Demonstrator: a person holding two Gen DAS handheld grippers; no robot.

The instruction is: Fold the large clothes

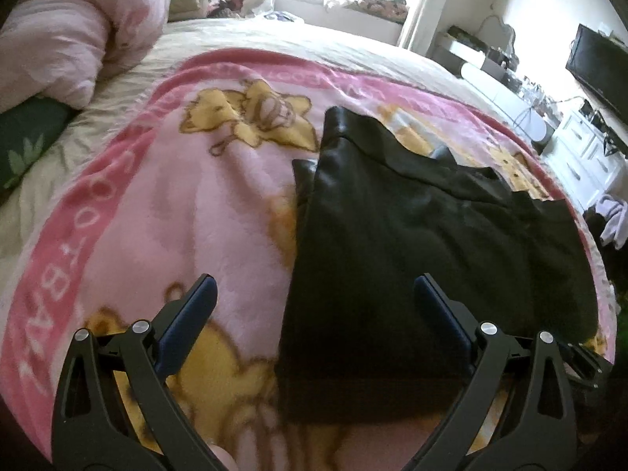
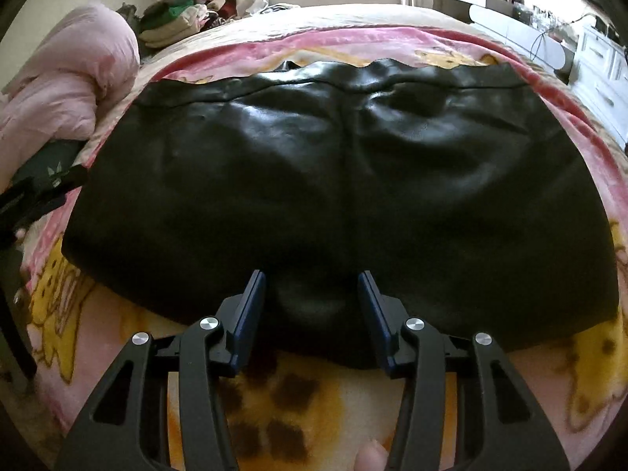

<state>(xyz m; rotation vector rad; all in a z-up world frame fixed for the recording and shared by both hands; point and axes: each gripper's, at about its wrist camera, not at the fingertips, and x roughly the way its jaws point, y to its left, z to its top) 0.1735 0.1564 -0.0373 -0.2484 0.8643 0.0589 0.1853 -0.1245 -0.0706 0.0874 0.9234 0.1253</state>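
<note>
A black leather-like garment lies folded flat on a pink cartoon blanket, waistband at the far side. My right gripper sits at the garment's near edge, its blue pads pressing on a raised bulge of the black material between them. In the left wrist view the same garment lies to the right. My left gripper hangs wide open over its left edge, one finger above the blanket and the other above the garment, with nothing gripped.
A rolled pink duvet lies at the left of the bed, with a dark green pillow below it. Piled clothes sit at the head. White drawers and a dark screen stand to the right.
</note>
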